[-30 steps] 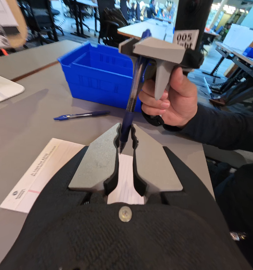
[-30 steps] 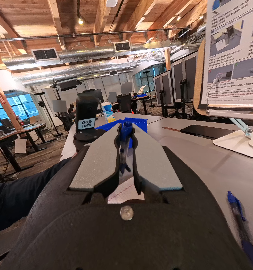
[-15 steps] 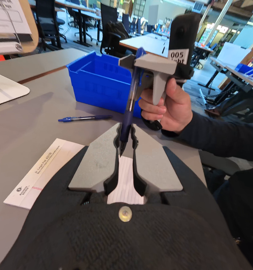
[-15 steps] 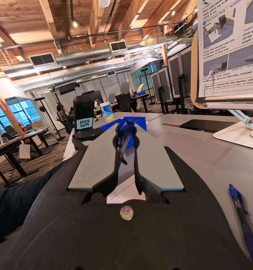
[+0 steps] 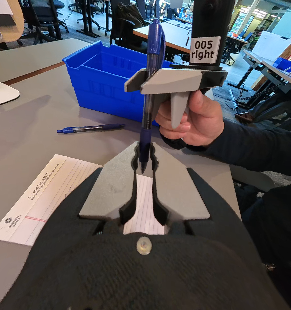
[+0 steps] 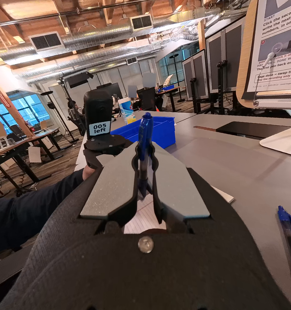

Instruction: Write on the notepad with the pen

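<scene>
A blue pen [image 5: 147, 100] stands nearly upright over the white lined notepad [image 5: 45, 192], tip down. My left gripper [image 5: 144, 146] is shut on the pen's dark blue grip just above the tip. My right gripper [image 5: 141, 80] is shut on the clear barrel higher up, and the clip end sticks out above it. In the right wrist view the right gripper [image 6: 144, 147] clamps the pen [image 6: 145, 132], with the notepad [image 6: 144, 218] below between the fingers. The tip is a little above the paper. Faint ink marks show on the pad.
A second blue pen [image 5: 91, 128] lies on the grey table behind the pad; it also shows in the right wrist view [image 6: 290, 234]. A blue bin [image 5: 104, 80] stands farther back. A white stand base [image 6: 284, 142] with an instruction sheet stands at the side. The left gripper's tips are roughly 7 centimeters from the right gripper's.
The pen has swung more upright. My right gripper now sits lower on the barrel, so more of the clip end sticks out above it. The left gripper still holds the grip.
</scene>
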Demonstrator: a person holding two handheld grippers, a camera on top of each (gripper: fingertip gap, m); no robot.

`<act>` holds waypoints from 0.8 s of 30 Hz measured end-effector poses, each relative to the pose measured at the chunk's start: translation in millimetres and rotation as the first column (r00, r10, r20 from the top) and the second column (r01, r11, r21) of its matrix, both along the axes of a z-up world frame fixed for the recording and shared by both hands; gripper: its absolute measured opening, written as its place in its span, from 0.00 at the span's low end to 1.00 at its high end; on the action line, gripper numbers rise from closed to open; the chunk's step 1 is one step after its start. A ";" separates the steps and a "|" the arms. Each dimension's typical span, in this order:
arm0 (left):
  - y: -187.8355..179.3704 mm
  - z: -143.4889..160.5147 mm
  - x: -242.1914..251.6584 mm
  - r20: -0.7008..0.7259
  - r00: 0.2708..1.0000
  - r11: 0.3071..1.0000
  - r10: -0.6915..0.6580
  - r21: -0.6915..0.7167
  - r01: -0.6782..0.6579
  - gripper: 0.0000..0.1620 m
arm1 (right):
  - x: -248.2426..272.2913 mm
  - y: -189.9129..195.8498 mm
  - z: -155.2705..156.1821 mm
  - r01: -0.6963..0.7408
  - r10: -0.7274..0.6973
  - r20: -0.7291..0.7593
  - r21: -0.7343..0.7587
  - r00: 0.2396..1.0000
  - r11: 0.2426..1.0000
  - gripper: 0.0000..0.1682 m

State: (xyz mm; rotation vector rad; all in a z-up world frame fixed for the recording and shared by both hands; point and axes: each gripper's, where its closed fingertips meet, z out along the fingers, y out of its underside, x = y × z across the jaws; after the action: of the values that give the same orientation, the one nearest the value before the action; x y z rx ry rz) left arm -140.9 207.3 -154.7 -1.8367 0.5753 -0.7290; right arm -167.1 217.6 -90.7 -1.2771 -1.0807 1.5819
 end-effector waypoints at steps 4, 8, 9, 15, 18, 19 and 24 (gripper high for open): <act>-0.3 -3.1 3.1 -0.003 1.000 1.000 -0.010 -0.012 0.010 0.05 | -3.3 -3.8 -5.4 -0.022 0.022 0.027 -0.001 0.999 1.000 0.04; -0.8 -6.9 5.6 -0.020 1.000 1.000 -0.018 -0.021 0.018 0.05 | -7.8 -7.2 -12.7 -0.039 0.039 0.063 -0.001 0.997 0.999 0.04; -0.7 -8.0 5.7 -0.025 1.000 1.000 -0.018 -0.024 0.018 0.05 | -8.0 -6.7 -13.2 -0.035 0.035 0.066 0.001 0.997 0.999 0.04; 3.3 -7.4 -3.2 -0.010 1.000 0.999 0.018 -0.030 -0.018 0.05 | -4.1 7.9 -9.4 0.041 -0.041 0.049 -0.001 0.998 0.999 0.09; 1.3 -10.5 -4.2 -0.008 1.000 0.998 0.003 -0.056 -0.003 0.05 | 3.3 16.5 -0.8 0.104 -0.104 0.008 0.022 0.994 0.994 0.08; 0.9 -12.4 -3.9 -0.017 1.000 0.998 0.001 -0.063 -0.002 0.05 | 5.8 20.5 3.1 0.134 -0.134 -0.010 0.039 0.991 0.990 0.07; -1.4 -21.5 -2.2 -0.076 0.997 0.996 -0.014 -0.084 0.008 0.05 | 20.6 29.7 23.3 0.217 -0.208 -0.105 0.081 0.973 0.973 0.00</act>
State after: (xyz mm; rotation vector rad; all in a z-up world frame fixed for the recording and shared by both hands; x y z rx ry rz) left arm -143.1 205.9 -176.2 -1.9469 0.6130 -0.7019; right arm -146.5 247.3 -67.5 -1.2001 -0.9139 1.4019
